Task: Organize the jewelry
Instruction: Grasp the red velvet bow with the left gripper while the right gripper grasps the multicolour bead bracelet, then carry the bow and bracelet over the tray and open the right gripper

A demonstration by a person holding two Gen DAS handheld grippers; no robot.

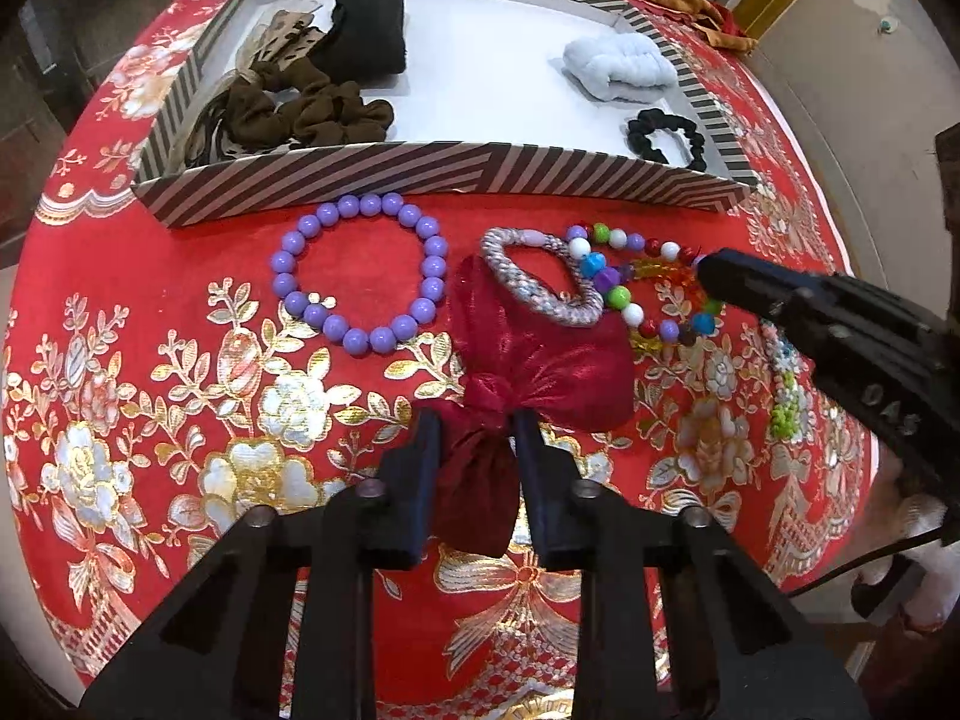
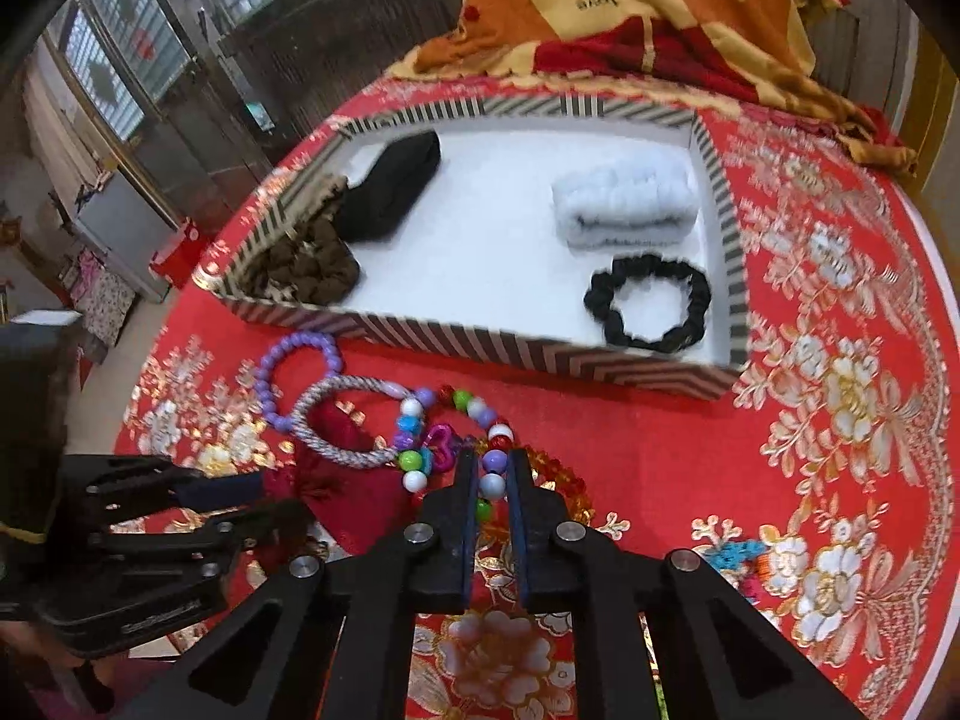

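My left gripper (image 1: 474, 426) is shut on the tied neck of a dark red satin pouch (image 1: 540, 360) lying on the red tablecloth. A silver-pink woven bracelet (image 1: 540, 276) lies on the pouch. A purple bead bracelet (image 1: 360, 270) lies to its left. My right gripper (image 2: 495, 468) is shut on a multicoloured bead bracelet (image 2: 456, 432), which also shows in the left wrist view (image 1: 630, 282). An amber bead bracelet (image 1: 666, 276) lies under it. The striped tray (image 1: 420, 168) sits behind them.
The tray (image 2: 540, 354) holds brown scrunchies (image 1: 300, 114), a black pad (image 1: 366, 30), a light blue fluffy band (image 2: 624, 198) and a black scrunchie (image 2: 648, 306). A small bead piece (image 1: 786, 390) lies at the right. A folded blanket (image 2: 630, 18) lies behind the tray.
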